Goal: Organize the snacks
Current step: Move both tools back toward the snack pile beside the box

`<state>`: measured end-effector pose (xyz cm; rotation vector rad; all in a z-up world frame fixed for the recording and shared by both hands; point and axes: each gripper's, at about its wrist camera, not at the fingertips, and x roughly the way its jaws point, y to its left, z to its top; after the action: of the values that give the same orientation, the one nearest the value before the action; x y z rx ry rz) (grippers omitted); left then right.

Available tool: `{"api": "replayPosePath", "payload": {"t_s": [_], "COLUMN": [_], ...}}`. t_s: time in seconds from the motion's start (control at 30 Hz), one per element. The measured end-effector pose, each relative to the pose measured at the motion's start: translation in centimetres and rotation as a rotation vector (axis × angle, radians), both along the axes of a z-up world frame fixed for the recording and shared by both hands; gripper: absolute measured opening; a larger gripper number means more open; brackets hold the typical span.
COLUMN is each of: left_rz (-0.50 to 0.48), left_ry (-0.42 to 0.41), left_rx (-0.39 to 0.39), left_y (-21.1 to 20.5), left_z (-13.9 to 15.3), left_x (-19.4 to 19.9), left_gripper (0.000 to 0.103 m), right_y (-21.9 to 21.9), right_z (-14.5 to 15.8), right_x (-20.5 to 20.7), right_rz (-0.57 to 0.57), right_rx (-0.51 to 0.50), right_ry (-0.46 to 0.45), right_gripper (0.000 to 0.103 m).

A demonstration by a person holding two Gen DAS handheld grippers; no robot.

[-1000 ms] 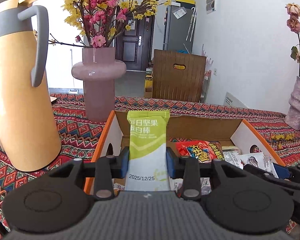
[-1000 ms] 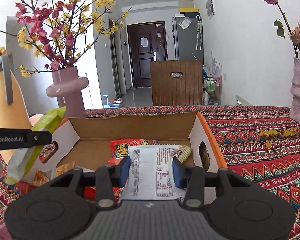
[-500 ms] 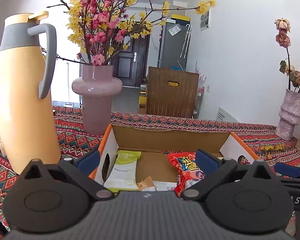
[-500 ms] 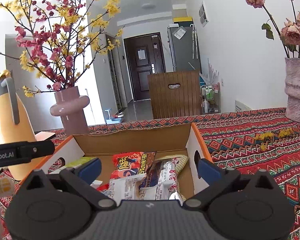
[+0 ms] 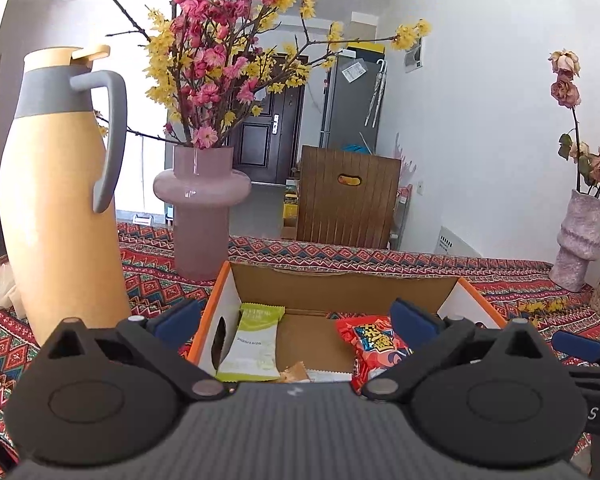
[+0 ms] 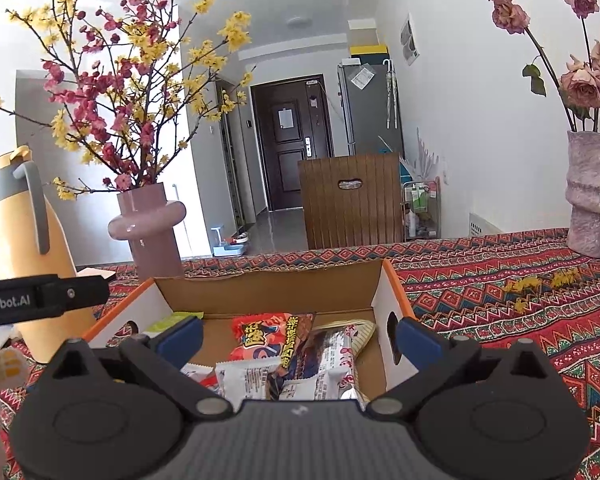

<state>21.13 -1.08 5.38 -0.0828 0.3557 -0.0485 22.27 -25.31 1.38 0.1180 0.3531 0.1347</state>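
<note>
An open cardboard box [image 5: 340, 288] [image 6: 268, 292] with orange edges sits on the patterned tablecloth. In it lie a green snack bar [image 5: 252, 340], a red snack bag [image 5: 372, 344] [image 6: 268, 336] and white packets [image 6: 324, 364]. My left gripper [image 5: 296, 320] is open and empty, held just in front of the box's left half. My right gripper [image 6: 296, 336] is open and empty over the box's near right part. The left gripper's arm [image 6: 40, 300] shows at the left of the right wrist view.
A tall yellow thermos jug [image 5: 56, 208] [image 6: 24, 248] stands left of the box. A pink vase with flowering branches [image 5: 200, 208] [image 6: 148, 232] stands behind the box's left corner. Another vase with dried roses [image 5: 580, 232] [image 6: 592, 192] stands at the far right.
Both grippers opened and let go: the green bar and the white packet now lie in the box. Both grippers have pulled back and up from it.
</note>
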Motion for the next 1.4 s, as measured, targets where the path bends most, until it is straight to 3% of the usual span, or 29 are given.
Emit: {"api": "replayPosePath", "payload": {"t_s": [0.2,0.43,0.83,1.23,1.4], "left_rz": [0.019,0.029,0.052,0.064,0.062], "left_ry": [0.005,0.047,0.129,0.14,0.142], "left_rx": [-0.03,-0.046,0.012,0.051,0.025], "left_y": [0.6,2.5,5.1,5.9,6.3], "left_z": [1.8,1.8,-1.3,-6.1,-6.6], "left_x": [-1.1,-2.9,-7.0,-8.7,-8.5], "left_gripper": [0.103,0.103,0.103,0.103,0.103], "right_y": [-0.1,-0.4,-1.5,-3.3,-3.5], "right_z": [1.4,1.8,-0.6,-4.2,-5.1], "right_x": [-1.3,-3.7,-8.4,-9.7,-9.3], "right_rz": [0.01,0.028,0.042,0.03,0.023], "right_rx": [0.002,-0.005,-0.048,0.031,0.058], "right_ry": [-0.018,-0.003,0.07,0.135,0.133], "right_gripper": [0.103,0.103,0.103,0.103,0.103]}}
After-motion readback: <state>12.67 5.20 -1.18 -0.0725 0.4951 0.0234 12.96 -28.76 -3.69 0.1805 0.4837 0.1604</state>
